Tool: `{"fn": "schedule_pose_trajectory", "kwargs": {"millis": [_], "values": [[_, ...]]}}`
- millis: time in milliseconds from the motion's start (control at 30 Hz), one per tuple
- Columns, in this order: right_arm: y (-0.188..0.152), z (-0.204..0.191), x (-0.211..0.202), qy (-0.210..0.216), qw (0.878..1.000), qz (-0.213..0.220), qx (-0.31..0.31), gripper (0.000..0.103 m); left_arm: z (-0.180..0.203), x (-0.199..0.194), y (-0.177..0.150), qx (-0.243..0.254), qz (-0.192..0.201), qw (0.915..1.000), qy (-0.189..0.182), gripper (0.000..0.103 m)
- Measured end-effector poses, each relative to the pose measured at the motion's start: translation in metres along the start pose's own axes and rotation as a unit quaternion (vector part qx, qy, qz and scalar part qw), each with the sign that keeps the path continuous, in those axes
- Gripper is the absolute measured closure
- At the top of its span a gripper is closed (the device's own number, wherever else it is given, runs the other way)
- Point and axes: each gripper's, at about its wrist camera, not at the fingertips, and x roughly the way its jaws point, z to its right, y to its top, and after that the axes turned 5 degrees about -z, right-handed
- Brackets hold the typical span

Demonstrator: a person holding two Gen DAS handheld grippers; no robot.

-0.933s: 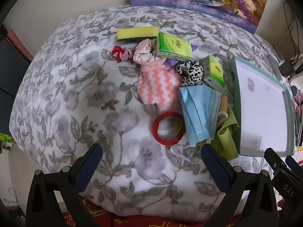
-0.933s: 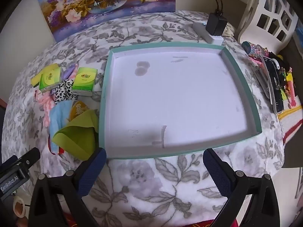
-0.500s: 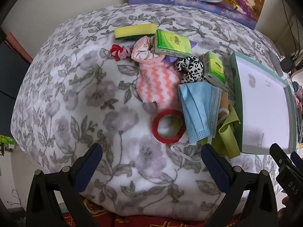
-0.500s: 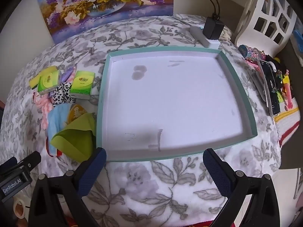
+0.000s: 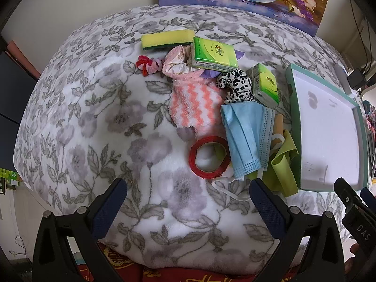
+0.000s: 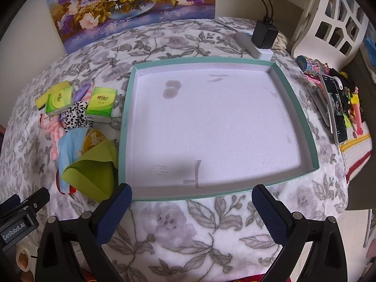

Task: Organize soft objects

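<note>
A pile of soft things lies on the floral blanket: a pink striped sock (image 5: 195, 103), a blue face mask (image 5: 246, 134), a spotted scrunchie (image 5: 235, 85), a green cloth (image 5: 283, 166), a yellow sponge (image 5: 168, 38), red and pink hair ties (image 5: 148, 64), two green tissue packs (image 5: 212, 54) and a red tape ring (image 5: 209, 156). A teal-rimmed white tray (image 6: 298, 115) stands to the right of the pile, with nothing in it. My left gripper (image 5: 188, 202) is open, near the tape ring. My right gripper (image 6: 191, 204) is open at the tray's near edge.
A flower painting (image 6: 131, 4) leans on the wall behind. A power strip with a black adapter (image 6: 260, 40) lies past the tray. A phone (image 6: 334, 108) and small trinkets lie at the right edge. A white lattice stool (image 6: 329, 16) stands at far right.
Both grippers have drawn back a little, so the pile and the tray look slightly farther away. Nothing on the blanket has moved. Both stay open.
</note>
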Motion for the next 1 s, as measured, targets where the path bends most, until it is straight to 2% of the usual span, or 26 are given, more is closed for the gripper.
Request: {"fn": "schedule_pose_trajectory", "kwargs": {"millis": [1000], "values": [[0.0000, -0.0007, 0.0022, -0.003, 1.000, -0.006, -0.001, 0.000, 0.0036, -0.0008, -0.0018, 0.011, -0.001, 0.9999, 0.004, 0.000]]}}
